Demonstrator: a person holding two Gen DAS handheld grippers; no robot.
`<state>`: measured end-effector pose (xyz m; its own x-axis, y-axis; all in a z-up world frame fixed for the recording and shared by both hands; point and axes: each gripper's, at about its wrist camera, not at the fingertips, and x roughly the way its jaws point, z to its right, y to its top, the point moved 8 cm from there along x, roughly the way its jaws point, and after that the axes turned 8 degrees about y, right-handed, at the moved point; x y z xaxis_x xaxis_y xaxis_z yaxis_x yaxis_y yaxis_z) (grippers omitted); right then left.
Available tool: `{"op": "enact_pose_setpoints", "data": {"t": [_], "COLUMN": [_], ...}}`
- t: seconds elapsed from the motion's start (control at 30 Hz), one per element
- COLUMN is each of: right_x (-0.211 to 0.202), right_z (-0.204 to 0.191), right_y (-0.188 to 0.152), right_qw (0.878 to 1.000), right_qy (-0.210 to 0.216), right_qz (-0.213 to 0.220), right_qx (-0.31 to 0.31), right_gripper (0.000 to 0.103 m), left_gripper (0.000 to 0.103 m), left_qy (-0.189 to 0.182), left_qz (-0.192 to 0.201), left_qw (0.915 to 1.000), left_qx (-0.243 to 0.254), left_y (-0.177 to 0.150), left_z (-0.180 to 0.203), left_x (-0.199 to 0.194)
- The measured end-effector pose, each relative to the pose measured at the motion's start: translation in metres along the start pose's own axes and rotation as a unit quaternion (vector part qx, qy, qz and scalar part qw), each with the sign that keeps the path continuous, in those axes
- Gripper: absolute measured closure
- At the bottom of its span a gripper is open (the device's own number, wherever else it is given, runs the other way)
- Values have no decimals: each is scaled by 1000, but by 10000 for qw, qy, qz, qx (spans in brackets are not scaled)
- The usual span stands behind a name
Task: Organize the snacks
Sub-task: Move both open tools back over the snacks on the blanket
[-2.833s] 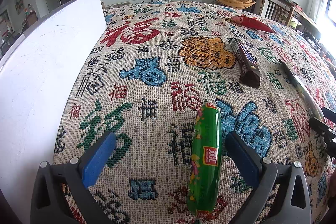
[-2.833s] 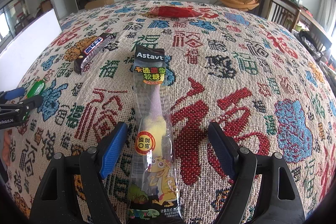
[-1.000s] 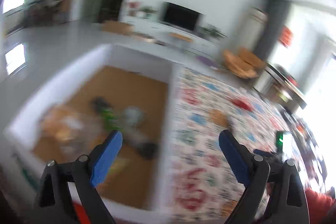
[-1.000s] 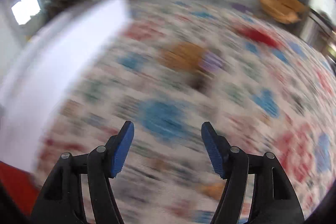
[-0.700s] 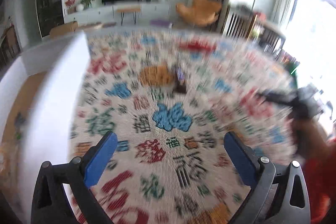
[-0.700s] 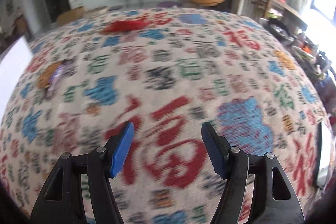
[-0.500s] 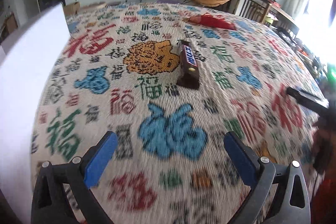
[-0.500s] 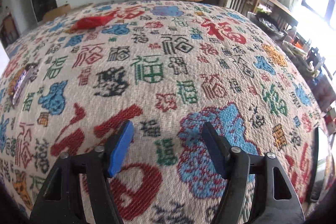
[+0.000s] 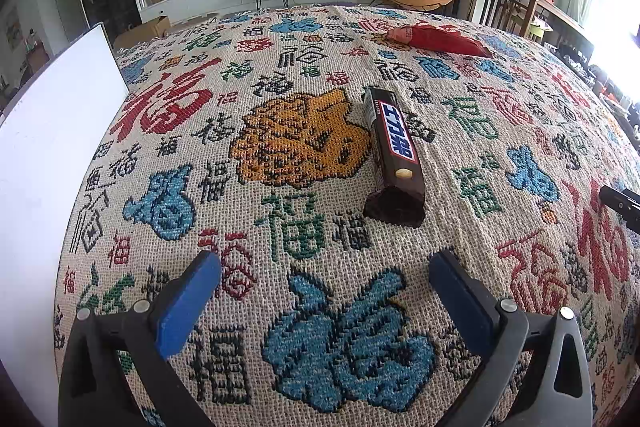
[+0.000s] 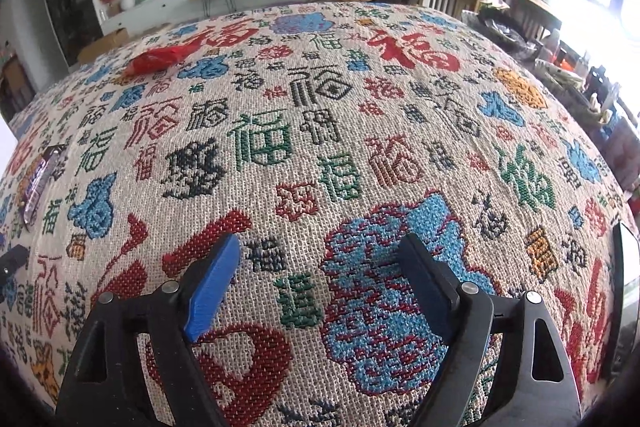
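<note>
Fingers spread and empty, chocolate bar point(image 9: 394, 143) close ahead of left gripper point(image 9: 325, 301)

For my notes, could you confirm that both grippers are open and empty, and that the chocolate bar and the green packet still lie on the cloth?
One detail is wrong: the packet is red, not green, as the left wrist view shows. The rest stands: the left gripper and right gripper are open and empty, the right's jaws having just been opening, and the chocolate bar lies on the cloth.
</note>
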<state>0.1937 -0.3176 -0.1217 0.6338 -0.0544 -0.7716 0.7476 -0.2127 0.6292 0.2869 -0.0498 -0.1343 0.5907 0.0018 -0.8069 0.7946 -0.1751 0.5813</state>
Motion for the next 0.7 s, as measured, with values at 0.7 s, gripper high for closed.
{"op": "enact_pose_setpoints", "data": {"t": [0.7], "right_x": [-2], "right_z": [1], "right_y": [0], "right_qw": [10000], "right_qy": [8], "right_qz": [2], "right_qx": [3], "right_gripper": [18], "left_gripper": [0], "left_qy": [-2], "left_qz": [4], "left_qw": [10000], "left_qx": [7], "left_y": [0], "left_z": [2], "left_x": [2]}}
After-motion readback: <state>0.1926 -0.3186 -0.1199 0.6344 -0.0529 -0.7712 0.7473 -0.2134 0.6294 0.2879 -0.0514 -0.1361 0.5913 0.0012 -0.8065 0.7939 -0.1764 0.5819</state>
